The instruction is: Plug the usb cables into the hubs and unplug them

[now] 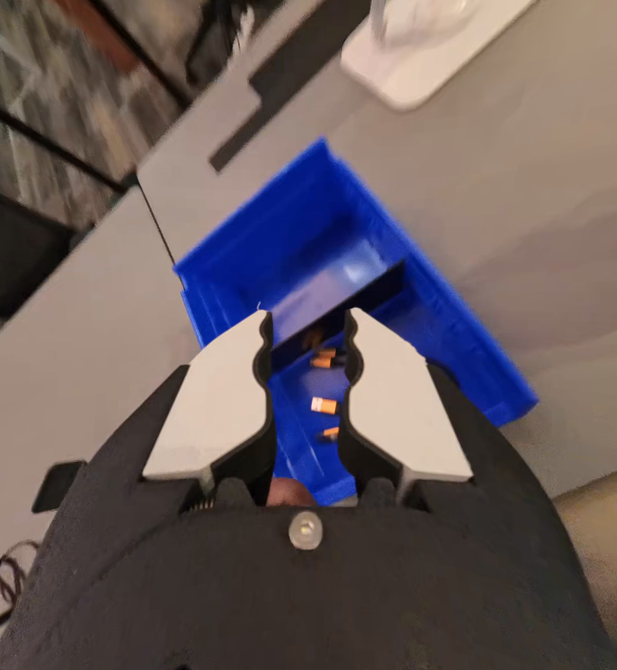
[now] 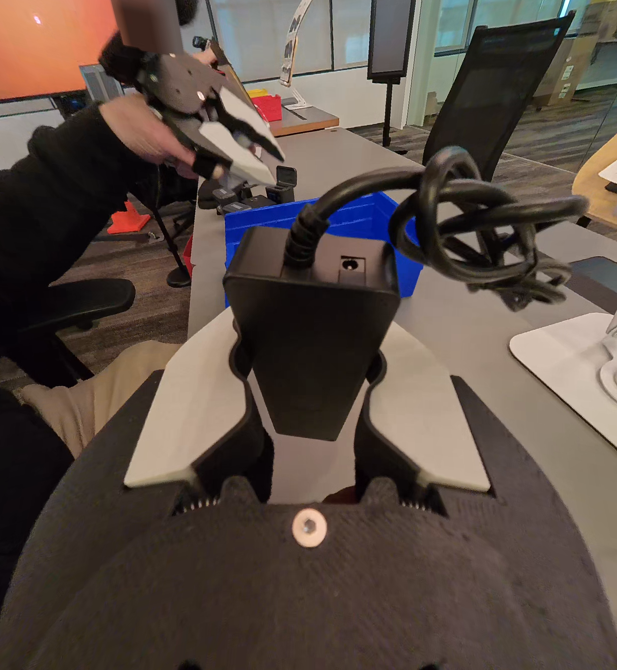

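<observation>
My right gripper [image 2: 312, 348] is shut on a black hub [image 2: 310, 326] and holds it above the grey table [image 2: 444, 326]. The hub's thick black cable [image 2: 463, 224] hangs from its far end in a tangled coil. Behind it stands a blue bin [image 2: 357, 217]. My left gripper [image 1: 308, 319] is open and empty, hovering above the blue bin [image 1: 299, 232]. In the bin's near compartment lie orange-tipped USB plugs [image 1: 323, 405]. A black divider [image 1: 354, 301] crosses the bin. The left gripper also shows in the right wrist view [image 2: 259, 159], raised to the left of the bin in a person's hand [image 2: 147, 137].
A white stand base [image 2: 571, 362] sits on the table to the right and shows in the left wrist view [image 1: 401, 72]. Small black devices [image 2: 249, 199] lie behind the bin. A black office chair [image 2: 481, 90] stands beyond the table, and an armrest [image 2: 82, 301] is at the left. One gripper's finger ends stand about 30 cm off the other's.
</observation>
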The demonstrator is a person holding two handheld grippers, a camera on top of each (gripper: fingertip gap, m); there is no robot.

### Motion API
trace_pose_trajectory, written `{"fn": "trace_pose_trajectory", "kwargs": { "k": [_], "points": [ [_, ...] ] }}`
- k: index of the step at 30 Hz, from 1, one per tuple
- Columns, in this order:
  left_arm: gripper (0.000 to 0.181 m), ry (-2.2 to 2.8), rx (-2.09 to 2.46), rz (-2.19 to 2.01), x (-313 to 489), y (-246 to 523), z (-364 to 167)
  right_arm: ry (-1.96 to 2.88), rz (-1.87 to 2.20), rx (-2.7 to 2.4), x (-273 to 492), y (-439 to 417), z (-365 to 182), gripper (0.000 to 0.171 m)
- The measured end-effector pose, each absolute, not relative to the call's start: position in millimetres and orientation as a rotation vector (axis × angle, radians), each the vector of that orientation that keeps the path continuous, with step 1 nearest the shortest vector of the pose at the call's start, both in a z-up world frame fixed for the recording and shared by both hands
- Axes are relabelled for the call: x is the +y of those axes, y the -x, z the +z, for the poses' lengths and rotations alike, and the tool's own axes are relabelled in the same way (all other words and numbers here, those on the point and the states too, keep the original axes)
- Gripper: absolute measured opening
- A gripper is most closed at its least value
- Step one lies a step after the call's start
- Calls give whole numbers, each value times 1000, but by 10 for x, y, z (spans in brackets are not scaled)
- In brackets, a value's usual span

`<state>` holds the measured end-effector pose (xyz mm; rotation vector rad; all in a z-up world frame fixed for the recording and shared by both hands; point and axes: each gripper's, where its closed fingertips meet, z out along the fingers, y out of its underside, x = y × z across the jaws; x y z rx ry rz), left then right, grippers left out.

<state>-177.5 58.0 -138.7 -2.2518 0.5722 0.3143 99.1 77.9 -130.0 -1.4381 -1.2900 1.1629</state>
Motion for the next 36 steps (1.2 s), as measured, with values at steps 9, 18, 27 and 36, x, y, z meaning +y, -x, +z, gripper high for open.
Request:
{"fn": "trace_pose_trajectory", "kwargs": {
  "k": [9,18,27,36],
  "points": [
    [34,2783,374,169,211,2201,-2613,1476,1146,-1299,749,-988,-1414,63],
    [32,2998,345,194,117,2289,-3123,1487,1142,-1296,768,-1006,-1445,63],
    [1,2931,419,136,199,2287,-3181,1484,1133,-1307,755,-1001,-1461,63],
    [5,2856,339,141,174,2339,-2929,1497,1142,-1296,795,-1008,-1503,63]
  ]
}}
